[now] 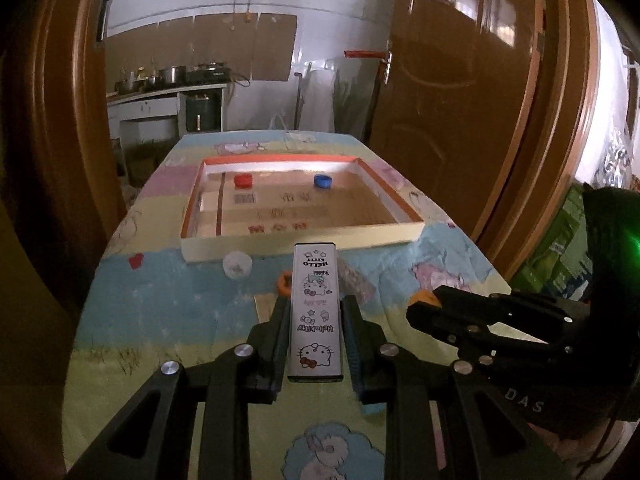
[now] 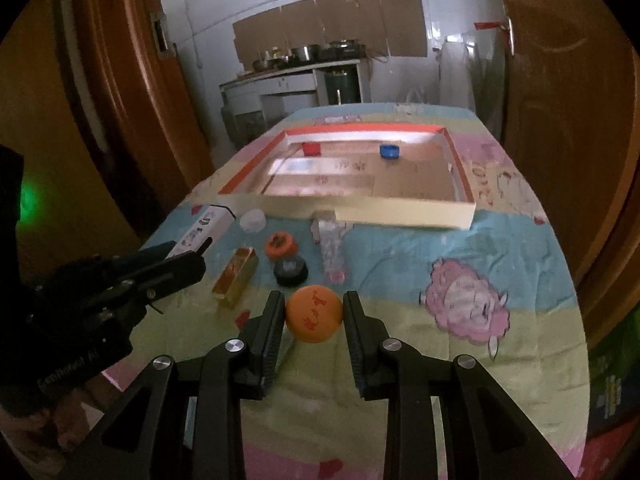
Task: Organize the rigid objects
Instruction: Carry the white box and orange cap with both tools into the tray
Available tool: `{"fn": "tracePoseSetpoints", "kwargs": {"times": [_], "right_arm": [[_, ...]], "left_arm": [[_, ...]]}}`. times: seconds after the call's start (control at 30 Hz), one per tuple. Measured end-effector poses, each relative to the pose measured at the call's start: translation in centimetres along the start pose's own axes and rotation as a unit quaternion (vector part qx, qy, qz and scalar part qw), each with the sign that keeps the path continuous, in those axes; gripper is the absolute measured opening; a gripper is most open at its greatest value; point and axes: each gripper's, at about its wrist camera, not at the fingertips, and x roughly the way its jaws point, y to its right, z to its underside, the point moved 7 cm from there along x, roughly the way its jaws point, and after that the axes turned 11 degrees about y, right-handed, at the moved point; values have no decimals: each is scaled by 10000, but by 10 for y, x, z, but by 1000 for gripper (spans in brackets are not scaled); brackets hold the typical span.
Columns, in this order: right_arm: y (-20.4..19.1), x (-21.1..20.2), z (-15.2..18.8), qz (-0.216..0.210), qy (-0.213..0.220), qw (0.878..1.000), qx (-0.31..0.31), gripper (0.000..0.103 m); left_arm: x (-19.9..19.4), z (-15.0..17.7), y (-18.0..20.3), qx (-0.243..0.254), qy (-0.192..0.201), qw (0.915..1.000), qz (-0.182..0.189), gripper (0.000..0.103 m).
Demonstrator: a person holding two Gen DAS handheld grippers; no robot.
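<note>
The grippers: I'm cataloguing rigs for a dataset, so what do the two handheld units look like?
Both are matte black. The left gripper and the right gripper each have two flat, ribbed fingers on angular linkage arms with triangular cutouts and silver round pivot bolts. Seen from the opposite camera, each body shows faint pale lettering, too blurred to read fully, and a green light glows behind it. No cables or sleeves are clearly visible.

Surface: a table (image 2: 500, 248) is wearing a pastel cartoon cloth.
Far end: a shallow orange-rimmed box (image 2: 404, 210) is sitting there.
Near the box: a white cap (image 2: 253, 221), orange cap (image 2: 281, 245), black cap (image 2: 291, 271), gold bar (image 2: 236, 276) and clear bottle (image 2: 331, 246) are lying.
</note>
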Motion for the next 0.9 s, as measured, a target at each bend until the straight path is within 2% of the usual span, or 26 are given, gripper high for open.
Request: {"fn": "tracePoseSetpoints", "kwargs": {"times": [0.4,0.9], "right_arm": [[20,25,-57,149,289,9994,-95,31],[52,76,-95,249,184,9995,-53,31]], "left_arm": [[38,-50,-21,-45,109,9998,-154,26],[106,-84,-27,-17,-145,9998,-94,26]]}}
